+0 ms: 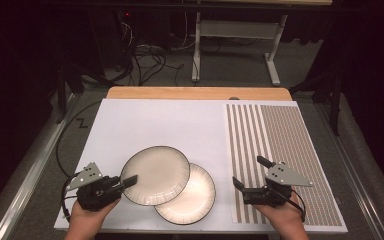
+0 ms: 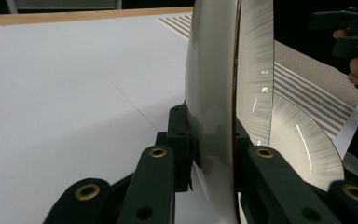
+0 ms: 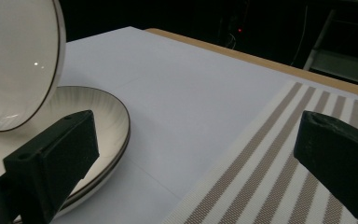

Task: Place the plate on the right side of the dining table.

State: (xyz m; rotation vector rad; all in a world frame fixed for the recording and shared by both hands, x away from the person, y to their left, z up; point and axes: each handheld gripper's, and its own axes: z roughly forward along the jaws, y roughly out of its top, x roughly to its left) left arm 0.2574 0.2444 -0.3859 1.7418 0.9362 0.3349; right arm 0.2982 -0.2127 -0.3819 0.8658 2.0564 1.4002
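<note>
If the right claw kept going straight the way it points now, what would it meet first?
Probably the lower plate resting on the table. The right claw stands open over the striped mat, pointing left toward the plates. The lifted plate, clamped in the left claw, looks higher, though depth is unclear.

A round cream ceramic plate with a thin dark rim line point(image 1: 156, 175) is clamped at its edge between the black jaws of the left gripper point(image 1: 128, 182); fine grey radial streaks are seen on its inner face near the rim. Beyond those jaws, a second cream ceramic plate of the same radial pattern and dark edge point(image 1: 195, 197) is seen lying flat. Under both, a plain white table sheet point(image 1: 155, 125) is spread. Between the wide-apart black jaws of the right gripper point(image 1: 249, 174), a woven placemat in beige and white stripes point(image 1: 280, 145) is seen, its outer half finely dotted. A pale wooden table edge point(image 1: 200, 93) is seen behind.
</note>
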